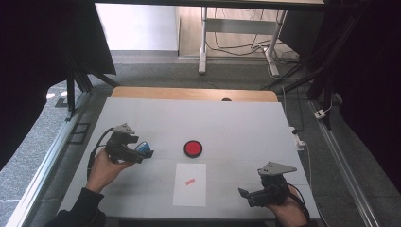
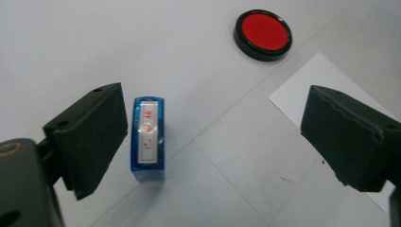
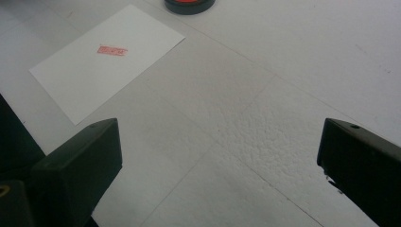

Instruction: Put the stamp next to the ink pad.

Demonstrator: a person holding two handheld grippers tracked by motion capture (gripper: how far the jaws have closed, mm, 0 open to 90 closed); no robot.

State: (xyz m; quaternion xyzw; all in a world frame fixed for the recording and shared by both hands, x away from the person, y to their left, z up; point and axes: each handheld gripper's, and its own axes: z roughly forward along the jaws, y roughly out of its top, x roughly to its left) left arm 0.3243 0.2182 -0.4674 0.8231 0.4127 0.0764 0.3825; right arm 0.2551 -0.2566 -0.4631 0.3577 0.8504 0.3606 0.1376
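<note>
Left fingers [image 2: 215,137] released, stamp [image 2: 148,138] lying free on the desk [image 2: 71,42] just beside the left pad, untouched. Best to lift straight off without nudging it toward the paper [image 1: 190,184] or ink pad [image 1: 193,148] beyond. Right fingers [image 3: 222,170] spread wide, grasping nothing.

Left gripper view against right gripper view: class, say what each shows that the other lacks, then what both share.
Left gripper view alone: a blue stamp standing on the table between the left tool's open jaws, next to the left-hand one, and the whole red ink pad. Right gripper view alone: the red imprint on the paper, and the right tool, open. Both share the white table, the paper and the ink pad.
</note>
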